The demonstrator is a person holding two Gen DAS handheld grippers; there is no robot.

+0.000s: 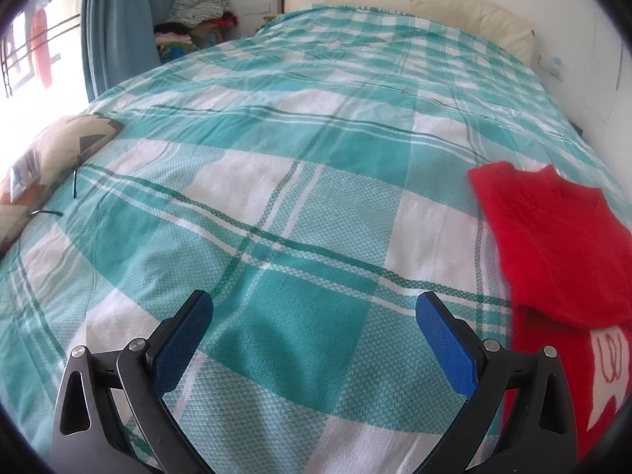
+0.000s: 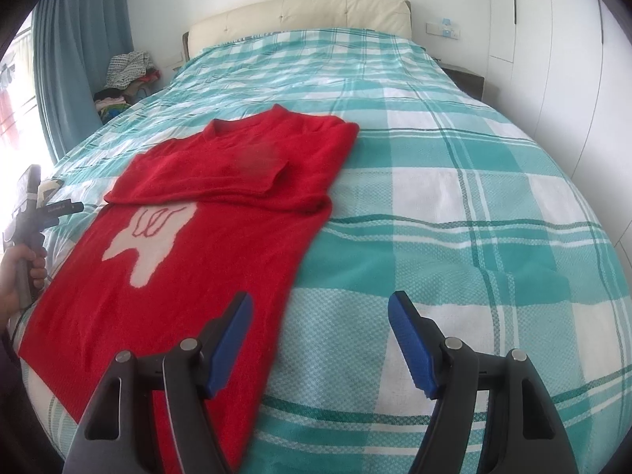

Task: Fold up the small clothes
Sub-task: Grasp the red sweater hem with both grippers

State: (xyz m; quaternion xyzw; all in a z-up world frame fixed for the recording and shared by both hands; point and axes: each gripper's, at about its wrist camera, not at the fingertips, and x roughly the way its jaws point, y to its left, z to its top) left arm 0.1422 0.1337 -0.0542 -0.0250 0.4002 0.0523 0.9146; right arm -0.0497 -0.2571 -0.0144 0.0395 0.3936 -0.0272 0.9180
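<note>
The red sweater [image 2: 221, 213] lies flat on the bed [image 2: 454, 197], on the green and white checked cover, and it is already partly folded. Both sleeves seem to be turned in and laid across the chest, just below the collar, so the upper part makes a thick band of 2 or 3 layers, while the lower part with the white figure is spread in 1 layer toward the near edge of the bed. I judge that the sleeve step is done and that the body fold is left: the bottom hem must probably be brought up toward the collar, maybe 1 or 2 times, to give a small packet. The right gripper [image 2: 320, 335] is open and holds nothing; its left finger is over the lower right part of the sweater and its right finger is over the bare cover. The left gripper [image 1: 314, 339] is also open and empty, above the cover, with the sweater just beside it on the right side of its view. In the right view a hand [image 2: 19, 272] holds this left tool near the left edge of the sweater. A pillow [image 1: 47, 166] lies at the left side of the bed, well apart from the sweater.
</note>
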